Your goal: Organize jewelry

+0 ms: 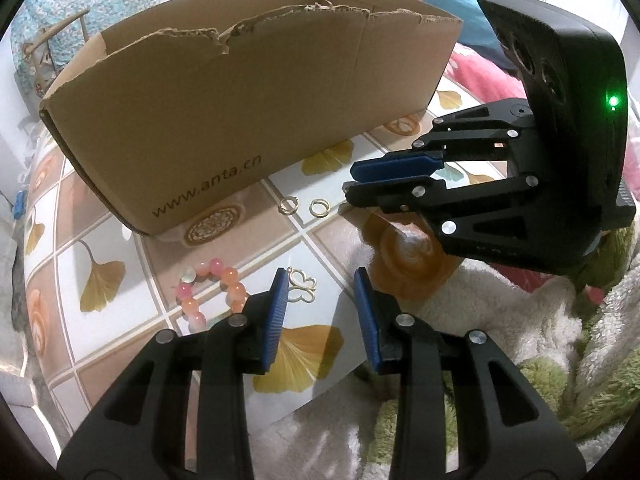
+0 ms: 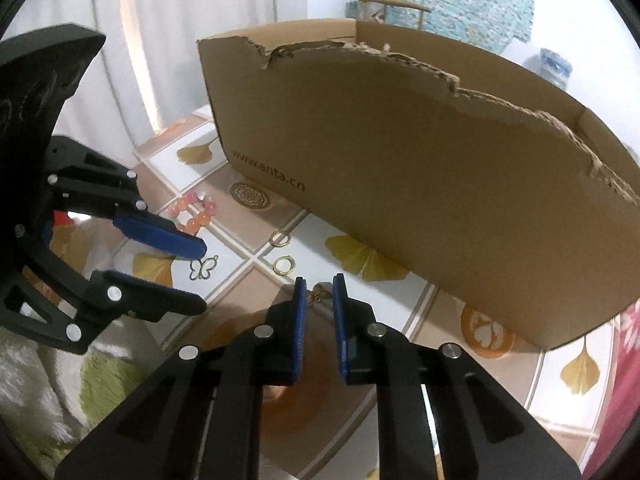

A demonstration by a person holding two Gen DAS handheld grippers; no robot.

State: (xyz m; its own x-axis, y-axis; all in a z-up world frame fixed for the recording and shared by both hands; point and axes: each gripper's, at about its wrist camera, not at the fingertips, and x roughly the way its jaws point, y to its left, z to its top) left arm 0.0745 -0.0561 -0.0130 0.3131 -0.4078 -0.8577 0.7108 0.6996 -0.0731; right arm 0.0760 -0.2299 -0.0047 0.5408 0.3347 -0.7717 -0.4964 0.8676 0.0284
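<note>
Near me in the left wrist view, my left gripper (image 1: 322, 276) is open over the tablecloth. A gold butterfly pendant (image 1: 302, 290) lies just inside its left pad, and a pink and orange bead bracelet (image 1: 212, 292) rests left of that finger. Two gold rings (image 1: 289, 204) (image 1: 319, 207) lie side by side in front of the cardboard box (image 1: 248, 112). My right gripper (image 2: 319, 280) has its jaws close together and stands open around a small gold piece (image 2: 318, 295) on the table, with a gap still showing. From the left it appears as the right gripper (image 1: 350, 181).
The tall open box (image 2: 440, 184) with a torn top edge fills the far side. A fluffy white and green blanket (image 1: 540, 340) lies along the near right edge of the ginkgo-leaf tablecloth (image 1: 104, 280). The left gripper (image 2: 203, 276) sits close on the right gripper's left.
</note>
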